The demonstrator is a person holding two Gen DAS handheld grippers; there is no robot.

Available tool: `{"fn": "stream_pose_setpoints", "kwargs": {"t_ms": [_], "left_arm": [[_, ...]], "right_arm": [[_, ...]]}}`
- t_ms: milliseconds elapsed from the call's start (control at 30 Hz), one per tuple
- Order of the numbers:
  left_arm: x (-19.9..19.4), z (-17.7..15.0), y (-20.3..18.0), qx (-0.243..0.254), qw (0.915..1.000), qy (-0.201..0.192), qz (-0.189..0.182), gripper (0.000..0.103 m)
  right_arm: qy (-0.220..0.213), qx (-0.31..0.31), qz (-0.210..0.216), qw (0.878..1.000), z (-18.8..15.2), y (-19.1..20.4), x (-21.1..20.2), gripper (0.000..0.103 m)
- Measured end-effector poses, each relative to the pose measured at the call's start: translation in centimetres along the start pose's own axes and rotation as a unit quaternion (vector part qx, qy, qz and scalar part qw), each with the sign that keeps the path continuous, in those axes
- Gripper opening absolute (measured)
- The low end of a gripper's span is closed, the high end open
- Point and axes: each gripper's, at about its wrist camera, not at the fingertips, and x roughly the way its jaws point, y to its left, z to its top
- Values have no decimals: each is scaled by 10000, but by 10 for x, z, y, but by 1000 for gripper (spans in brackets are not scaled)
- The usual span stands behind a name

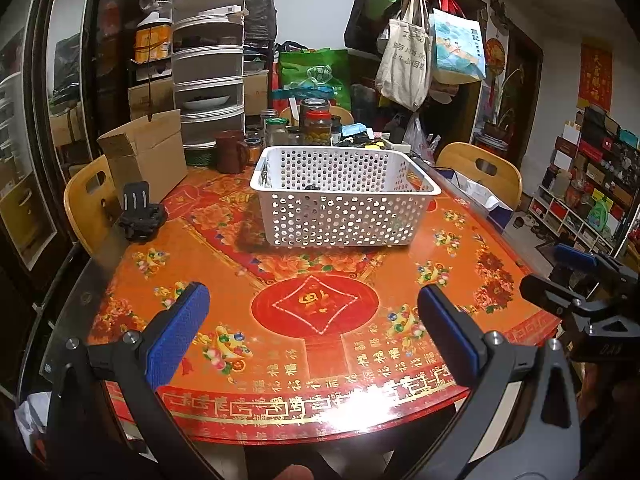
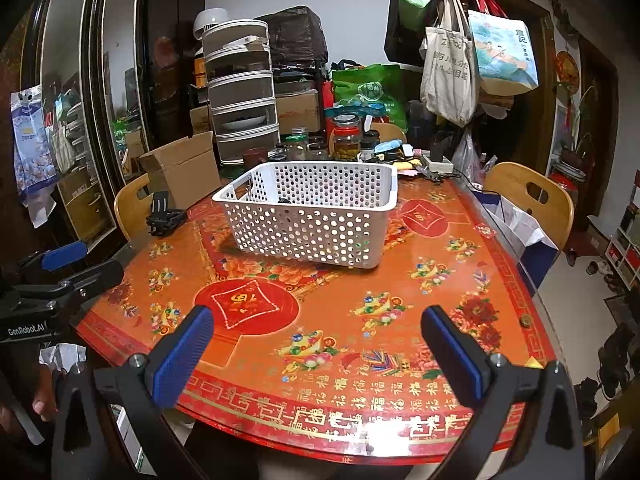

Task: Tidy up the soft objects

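Observation:
A white perforated basket (image 1: 344,200) stands on the red and orange patterned table (image 1: 280,280), toward its far side; it also shows in the right wrist view (image 2: 312,208). A small dark item (image 1: 311,187) lies inside it, mostly hidden. My left gripper (image 1: 314,300) is open and empty above the table's near edge. My right gripper (image 2: 316,320) is open and empty beside it. The right gripper shows at the right edge of the left wrist view (image 1: 576,276), and the left gripper at the left edge of the right wrist view (image 2: 68,264).
A black clamp stand (image 1: 140,212) sits at the table's left edge, by an open cardboard box (image 1: 148,156). Jars (image 1: 318,120), a brown mug (image 1: 231,151) and stacked drawers (image 1: 210,64) crowd the far side. Wooden chairs (image 1: 480,168) stand at both sides.

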Motion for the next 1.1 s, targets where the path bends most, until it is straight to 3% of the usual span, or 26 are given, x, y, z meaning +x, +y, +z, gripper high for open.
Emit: {"fn": "stream_pose_setpoints", "kwargs": {"t_ms": [1100], "left_arm": [[0,-4,-1,15,10000,28,-47,103]], "right_arm": [[5,-16,61,10000,1,3,-2,103]]}}
